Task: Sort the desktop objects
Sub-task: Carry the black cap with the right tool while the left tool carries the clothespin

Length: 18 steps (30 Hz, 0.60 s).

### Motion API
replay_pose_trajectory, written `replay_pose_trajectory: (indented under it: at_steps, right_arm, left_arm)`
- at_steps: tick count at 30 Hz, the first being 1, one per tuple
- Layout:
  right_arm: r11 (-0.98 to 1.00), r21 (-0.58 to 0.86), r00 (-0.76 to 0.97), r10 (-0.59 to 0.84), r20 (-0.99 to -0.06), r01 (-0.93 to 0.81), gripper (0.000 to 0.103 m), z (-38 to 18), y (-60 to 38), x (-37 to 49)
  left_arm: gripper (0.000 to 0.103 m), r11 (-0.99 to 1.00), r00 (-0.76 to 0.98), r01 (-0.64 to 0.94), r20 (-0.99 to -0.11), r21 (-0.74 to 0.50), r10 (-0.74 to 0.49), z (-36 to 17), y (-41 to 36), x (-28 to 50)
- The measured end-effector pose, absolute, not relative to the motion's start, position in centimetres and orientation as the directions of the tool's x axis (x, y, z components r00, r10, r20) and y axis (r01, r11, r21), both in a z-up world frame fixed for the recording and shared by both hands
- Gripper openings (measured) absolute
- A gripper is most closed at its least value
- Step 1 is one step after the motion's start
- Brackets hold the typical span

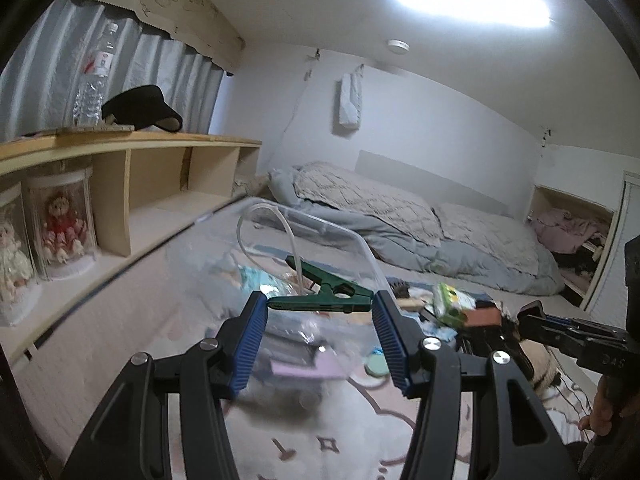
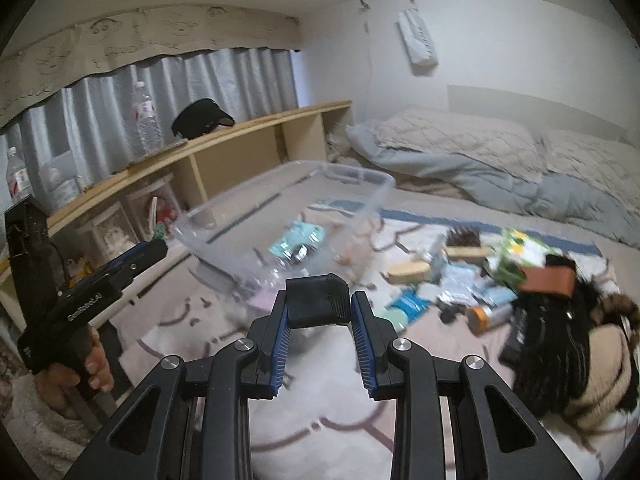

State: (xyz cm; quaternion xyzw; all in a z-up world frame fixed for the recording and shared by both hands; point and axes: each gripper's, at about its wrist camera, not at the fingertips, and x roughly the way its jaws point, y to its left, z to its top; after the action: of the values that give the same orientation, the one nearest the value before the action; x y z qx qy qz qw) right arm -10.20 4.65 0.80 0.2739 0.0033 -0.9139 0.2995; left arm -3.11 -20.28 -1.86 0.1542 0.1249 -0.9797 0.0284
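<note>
My left gripper [image 1: 320, 304] is shut on a green clip [image 1: 322, 298] with a clear tube on it, held above a clear plastic bin [image 1: 316, 236]. My right gripper [image 2: 319, 300] is shut on a small black box [image 2: 318, 294], held in front of the same bin [image 2: 372, 184]. The bin holds a teal packet [image 2: 296, 240] and a pink item [image 1: 304, 366]. A pile of loose objects [image 2: 472, 280] lies on the patterned mat to the right of the bin. The left gripper also shows in the right wrist view [image 2: 154, 248].
A wooden shelf [image 1: 132, 168] with dolls, a water bottle [image 1: 94, 80] and a black visor cap [image 1: 142, 108] runs along the left. A bed with grey quilts [image 1: 400, 216] lies behind. A black and tan furry item [image 2: 580, 360] sits at the right.
</note>
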Motion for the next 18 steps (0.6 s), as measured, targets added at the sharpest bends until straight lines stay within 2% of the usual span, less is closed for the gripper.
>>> replay_pose_trajectory:
  at_steps: [10,18]
  right_arm:
    - [-0.771,0.218,-0.634,-0.621,-0.461,0.598,0.031,2.6,-0.2,-16.0]
    - [-0.770,0.289,-0.614,-0.631,-0.474,0.568,0.030,2.1,-4.1,-21.9]
  left_arm:
    - [0.054,-0.960,-0.935,0.124,-0.353,-0.251,-0.028,0.1,-23.4,-8.2]
    - [0.054,-0.970,-0.899,0.158,-0.433,-0.186,-0.064,-0.3,-24.9,-12.6]
